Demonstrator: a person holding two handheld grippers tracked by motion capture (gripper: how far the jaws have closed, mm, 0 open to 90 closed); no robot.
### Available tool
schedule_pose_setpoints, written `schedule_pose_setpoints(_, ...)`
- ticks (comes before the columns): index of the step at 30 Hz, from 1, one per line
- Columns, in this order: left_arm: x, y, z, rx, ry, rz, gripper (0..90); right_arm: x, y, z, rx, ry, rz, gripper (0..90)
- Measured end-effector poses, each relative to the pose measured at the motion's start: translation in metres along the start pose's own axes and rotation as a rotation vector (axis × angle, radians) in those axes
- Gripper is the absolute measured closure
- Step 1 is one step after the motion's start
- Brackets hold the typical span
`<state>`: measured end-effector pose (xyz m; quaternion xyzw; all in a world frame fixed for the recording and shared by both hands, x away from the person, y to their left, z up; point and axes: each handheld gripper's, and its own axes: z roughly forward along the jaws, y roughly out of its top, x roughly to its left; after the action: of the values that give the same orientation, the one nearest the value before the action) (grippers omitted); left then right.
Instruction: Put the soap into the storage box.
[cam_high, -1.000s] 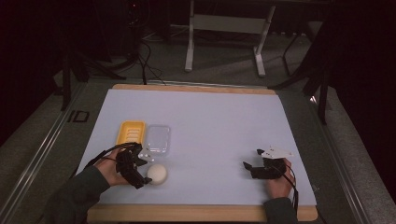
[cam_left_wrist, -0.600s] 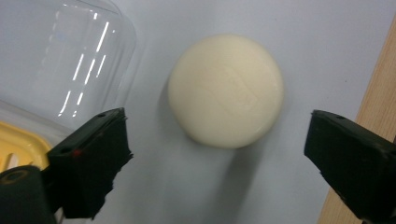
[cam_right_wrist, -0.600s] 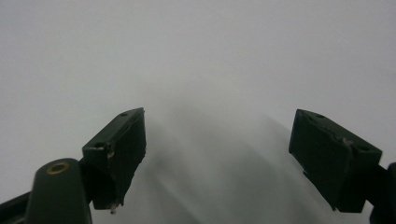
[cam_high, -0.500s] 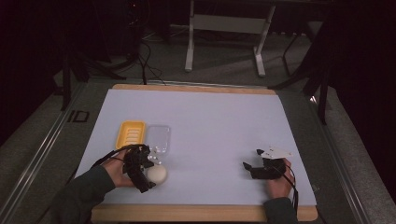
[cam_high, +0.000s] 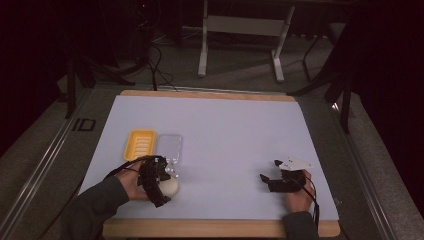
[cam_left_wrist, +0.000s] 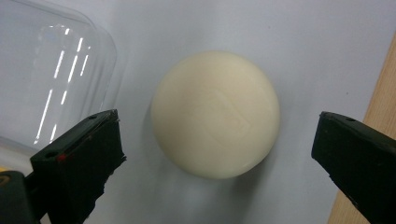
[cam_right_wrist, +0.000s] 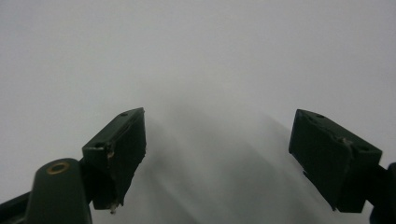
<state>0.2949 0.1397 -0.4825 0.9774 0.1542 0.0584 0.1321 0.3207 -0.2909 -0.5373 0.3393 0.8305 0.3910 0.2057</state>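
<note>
On the counter, three things sit together toward the near left corner, well clear of the far edge. The tray lies closest to the left edge, with the lid just beside it on its right. The ball rests nearer the front edge than both, just before the lid's near end. The left gripper stands over the ball from its left, one jaw on either side of it, neither touching it. The right gripper lies well apart, near the front right corner, its jaws pointing left along the front edge over bare counter.
</note>
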Motion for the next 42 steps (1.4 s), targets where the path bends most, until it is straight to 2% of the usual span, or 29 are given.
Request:
schedule_pose_setpoints(17, 0.004, 0.006, 0.018, 0.028, -0.020, 0.000, 2.4, 0.001, 0.000, 0.000, 0.005, 0.001, -0.004, 18.6)
schedule_pose_setpoints(19, 0.004, 0.006, 0.019, 0.027, -0.030, 0.007, 5.4, 0.001, 0.000, 0.000, 0.005, 0.001, -0.004, 18.6)
schedule_pose_setpoints(27, 0.005, 0.007, 0.026, 0.047, -0.031, 0.005, 7.0, 0.001, 0.000, 0.000, 0.006, 0.001, -0.004, 18.6)
schedule_pose_setpoints(35, 0.005, 0.008, 0.030, 0.059, -0.038, 0.012, 13.4, 0.001, 0.000, 0.000, 0.006, 0.001, -0.006, 18.6)
schedule_pose_setpoints(42, 0.006, 0.010, 0.029, 0.082, -0.069, 0.019, 19.0, 0.001, 0.000, 0.000, 0.006, 0.000, -0.007, 18.6)
